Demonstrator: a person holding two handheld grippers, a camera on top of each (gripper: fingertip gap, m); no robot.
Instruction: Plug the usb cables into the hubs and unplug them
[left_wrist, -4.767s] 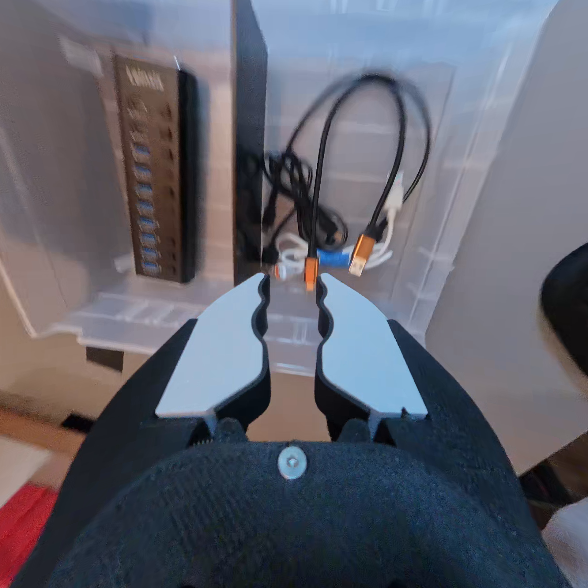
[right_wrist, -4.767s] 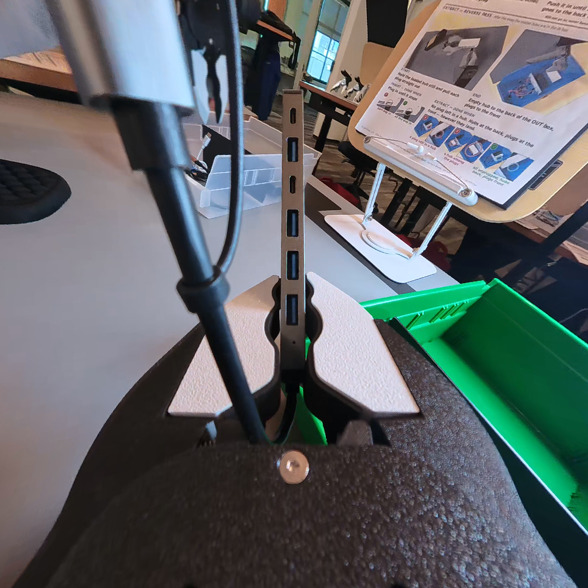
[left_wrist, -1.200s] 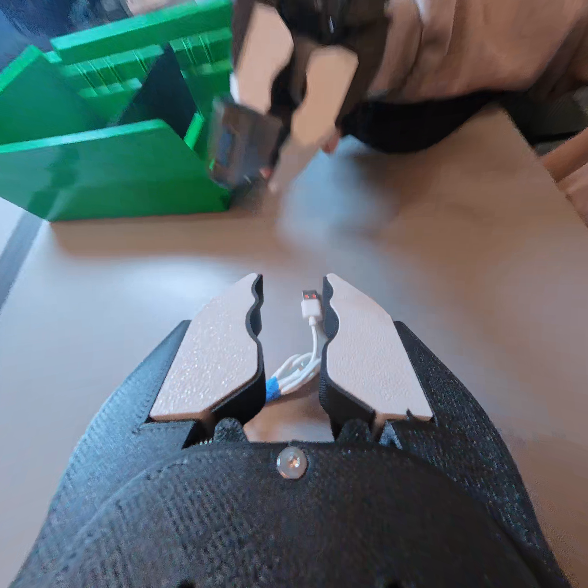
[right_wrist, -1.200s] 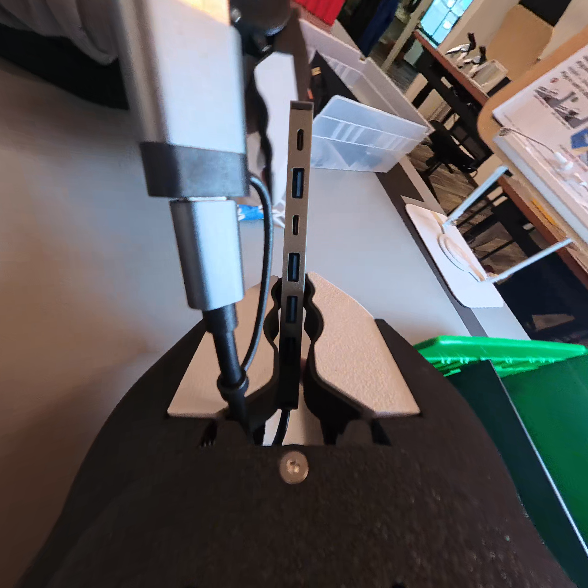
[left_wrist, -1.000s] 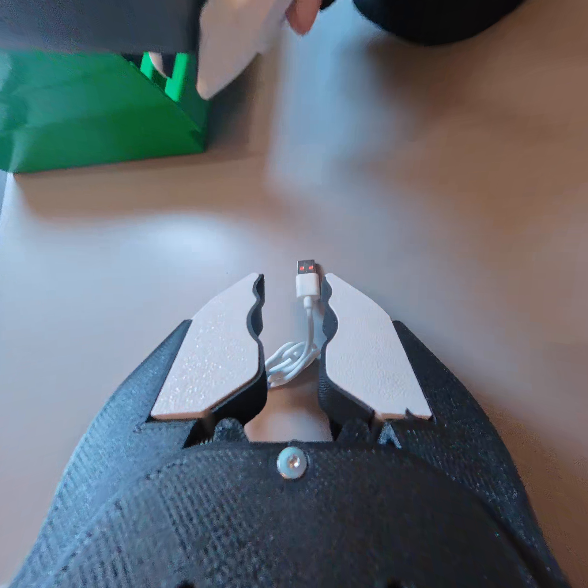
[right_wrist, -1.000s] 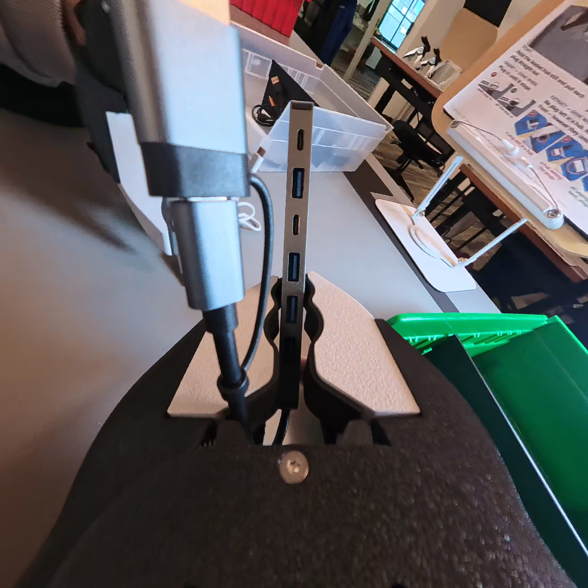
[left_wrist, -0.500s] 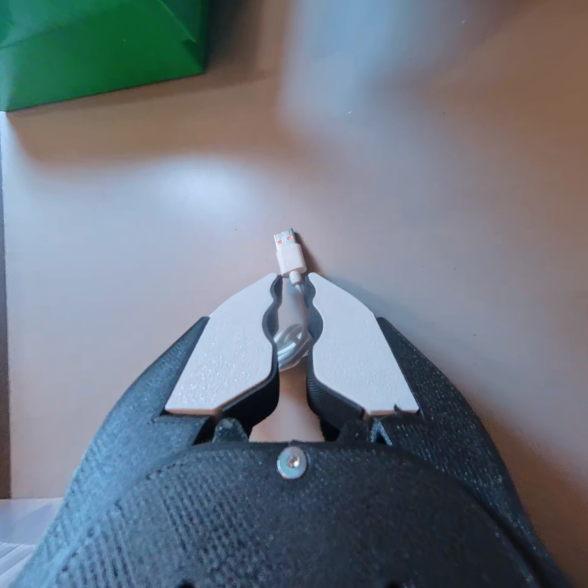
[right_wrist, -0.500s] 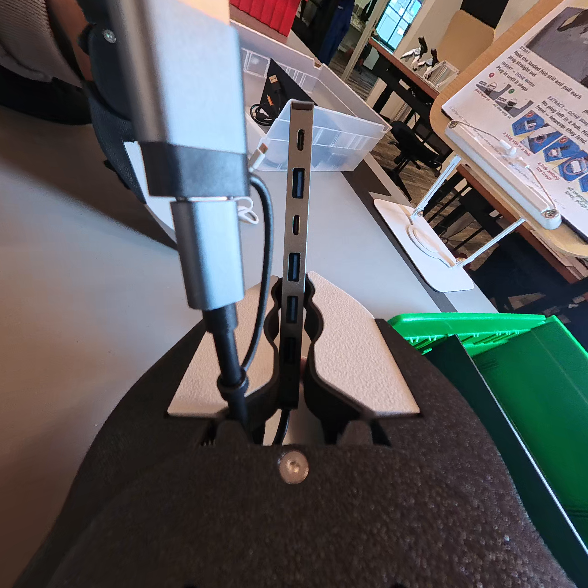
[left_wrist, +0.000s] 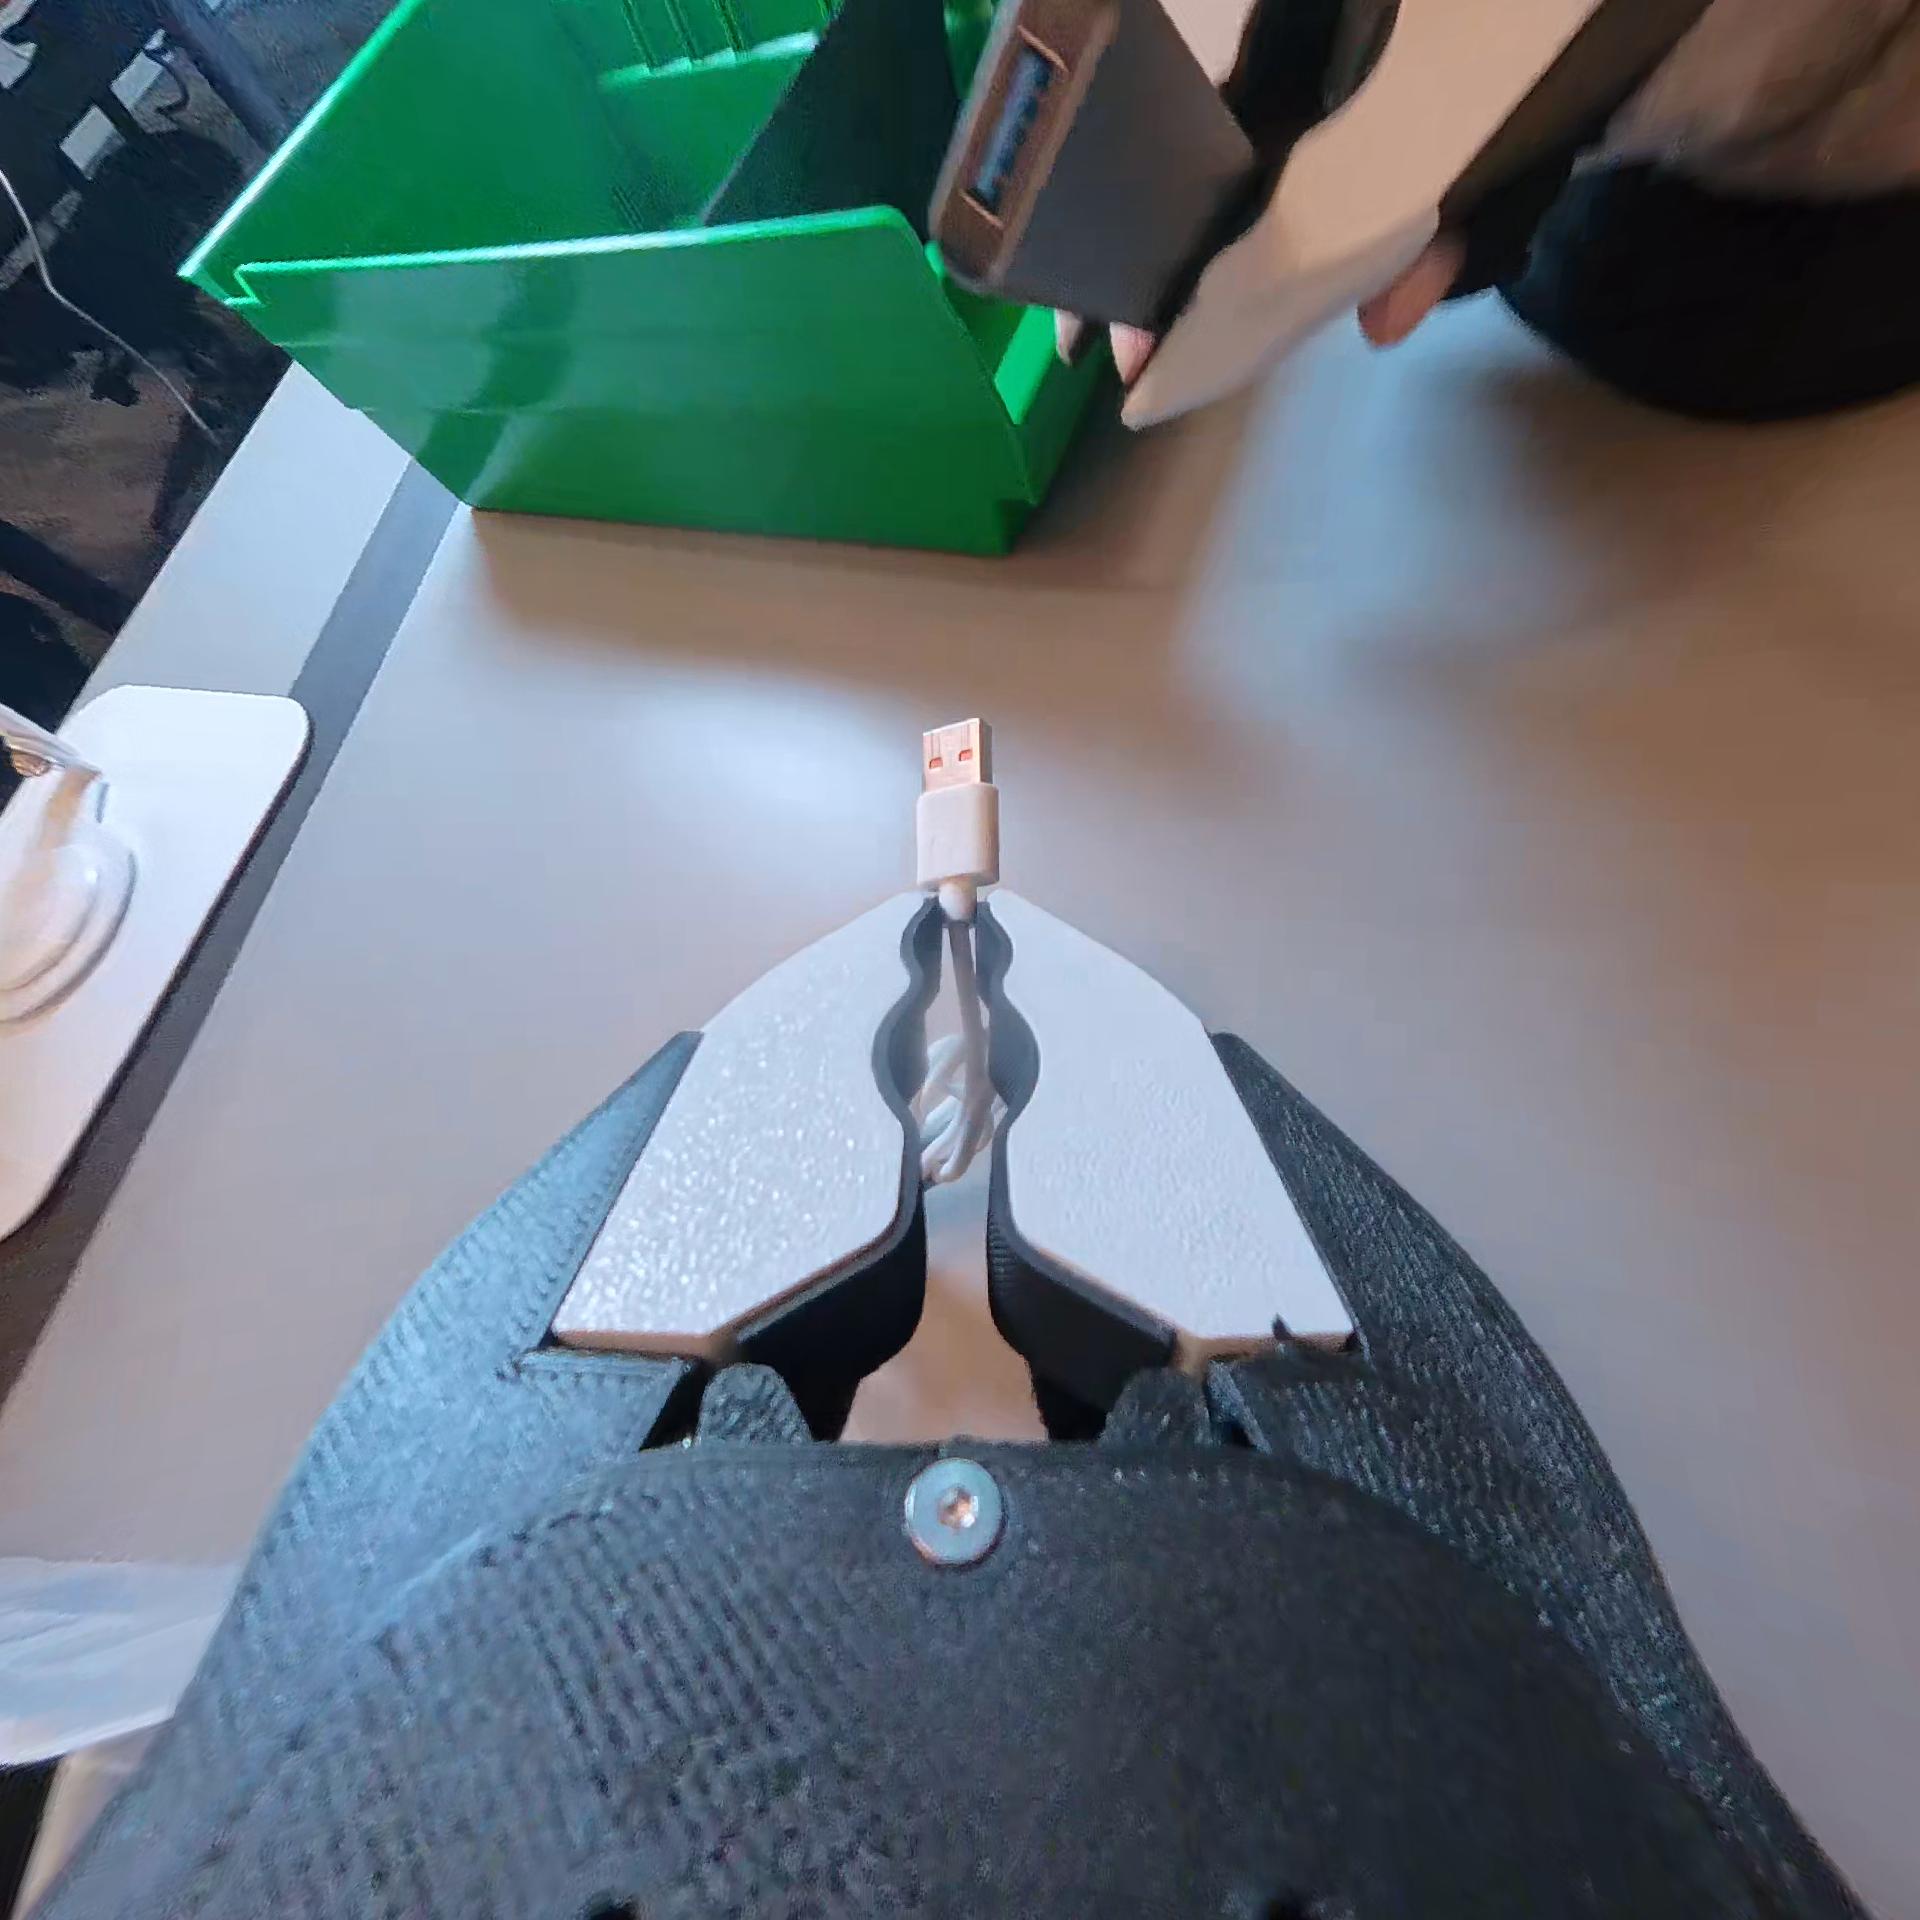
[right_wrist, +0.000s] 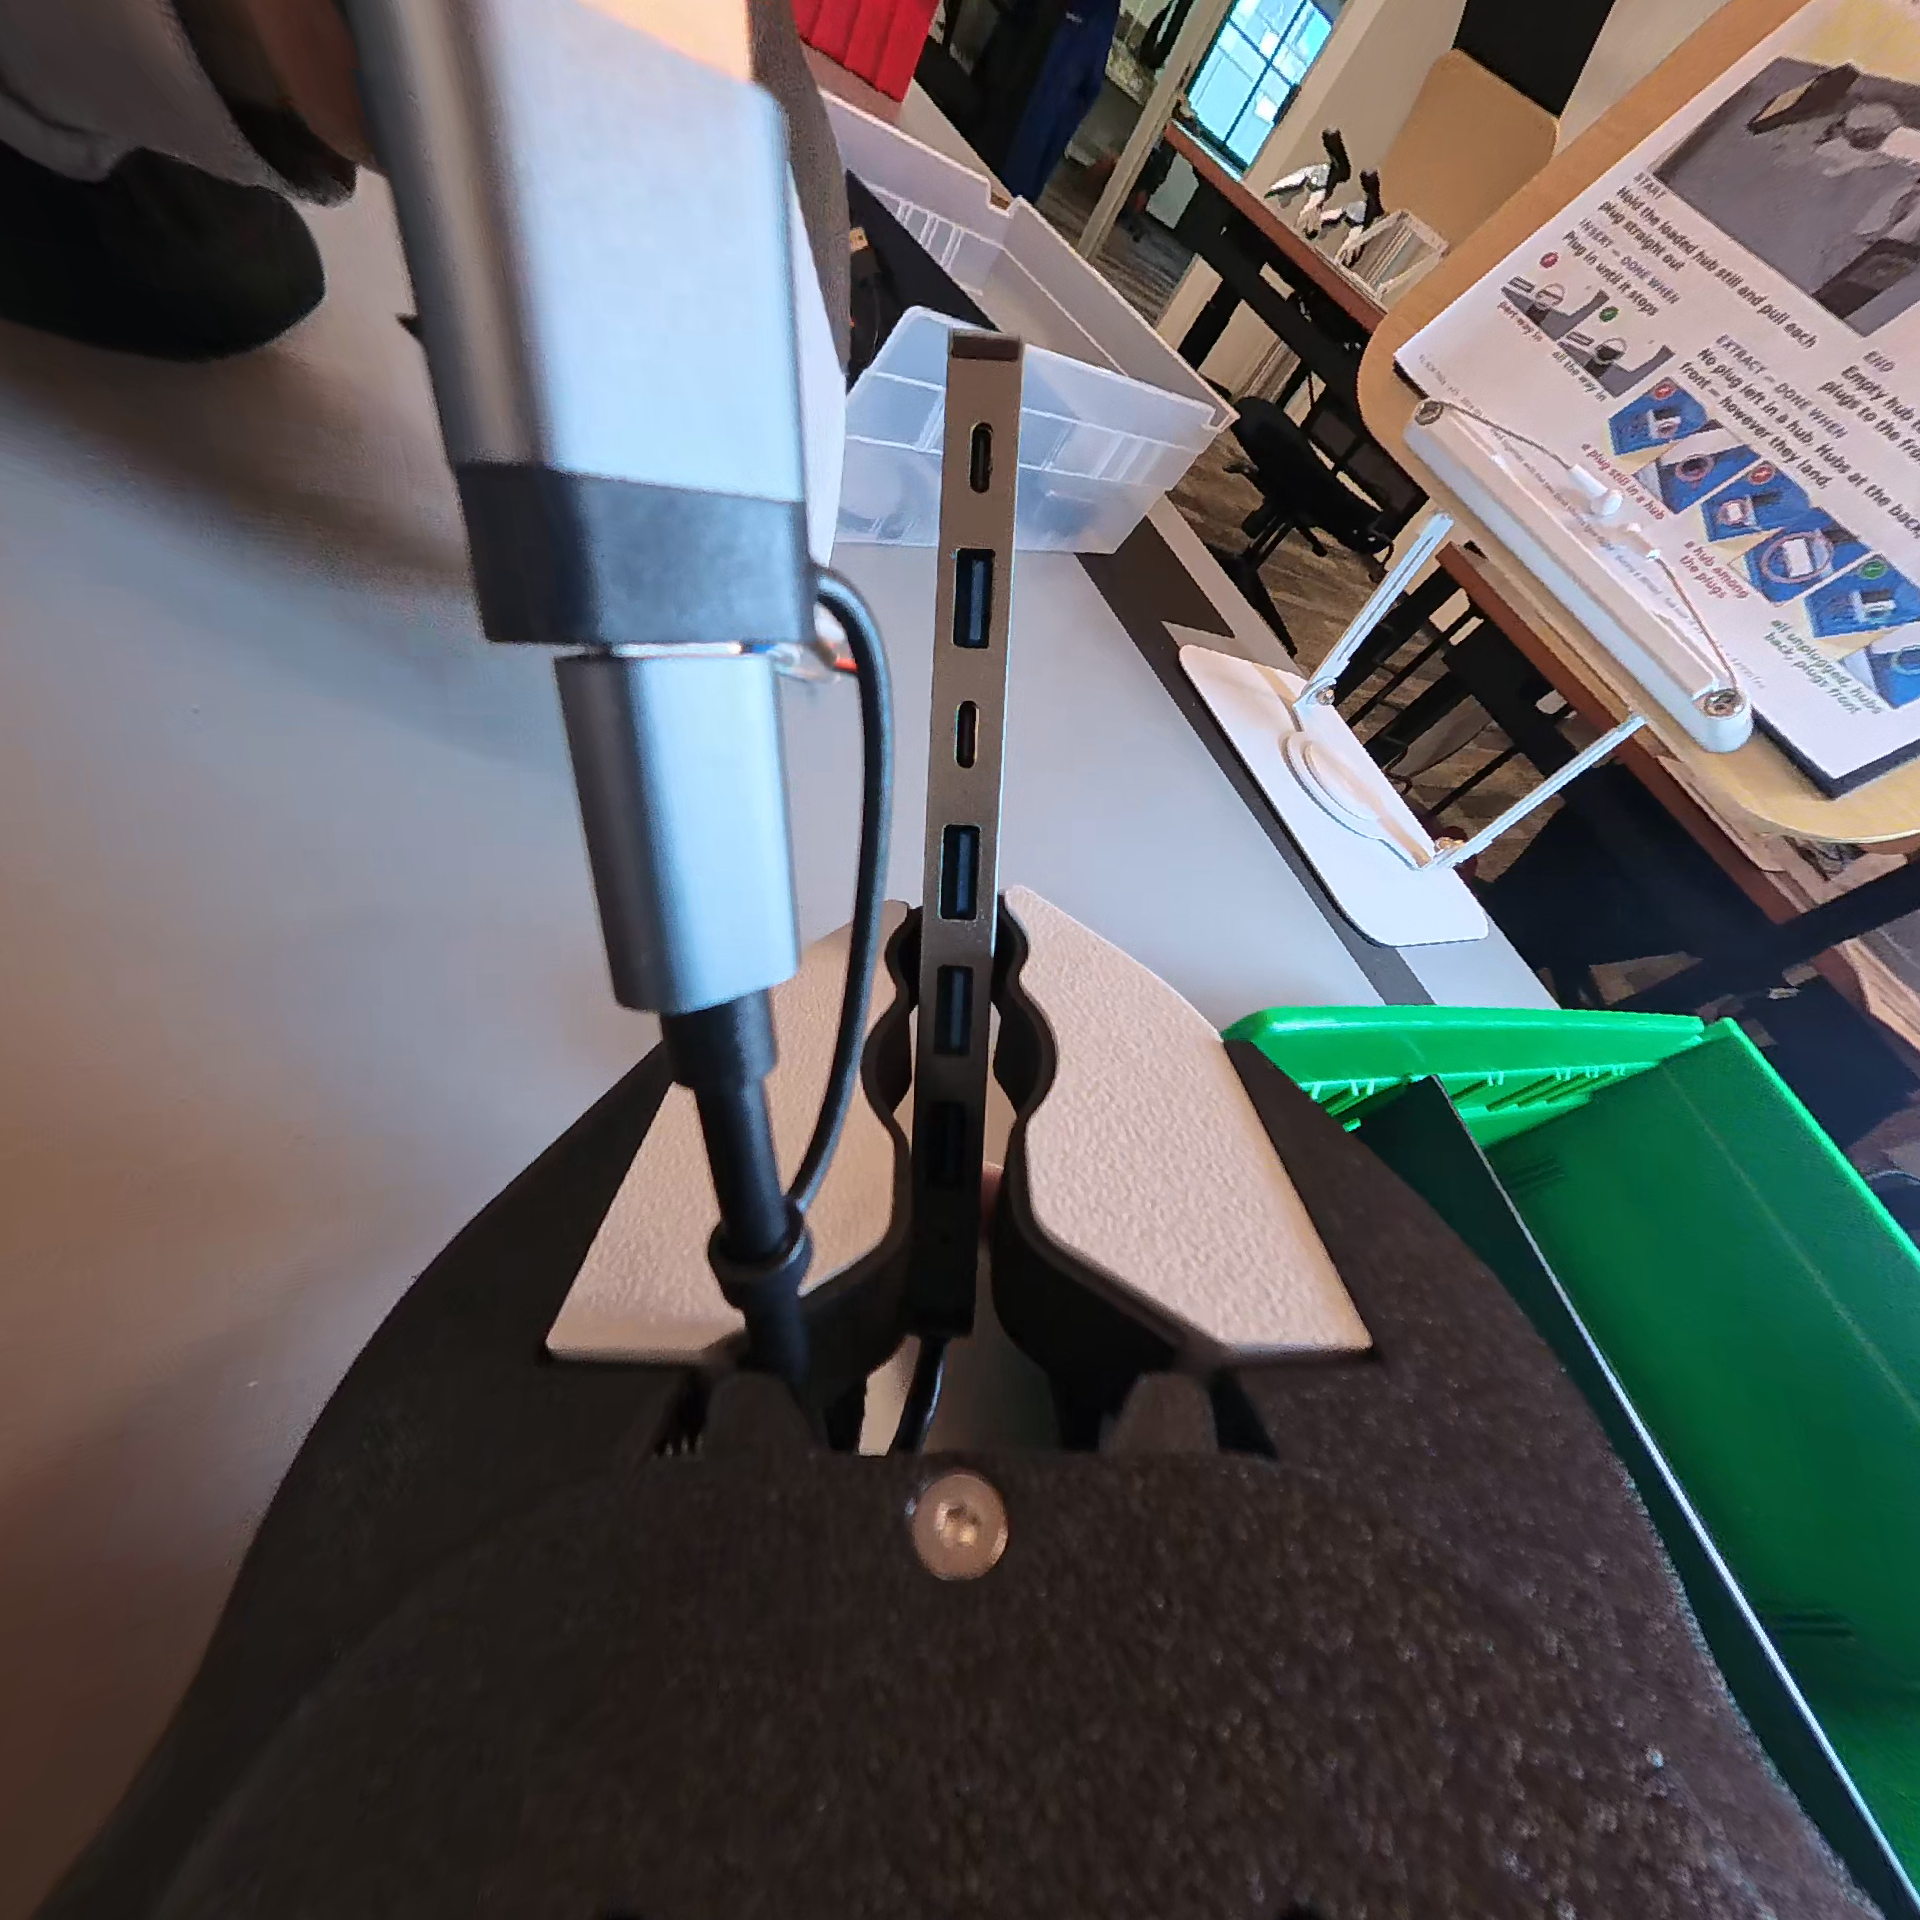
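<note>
- Since half a second ago the left tool (left_wrist: 957, 914) has lifted and swung toward the bin (left_wrist: 665, 343), closed on the white cable (left_wrist: 961, 1101); the plug (left_wrist: 958, 805) juts past its tips.
- The right tool (right_wrist: 956, 920) is clamped on the hub (right_wrist: 971, 748), held upright with ports facing the camera, above the surface (right_wrist: 260, 831).
- Next, I judge: square the plug to a wide blue port, hub steady, push straight; the grip sits behind the plug, so it may flex.
</note>
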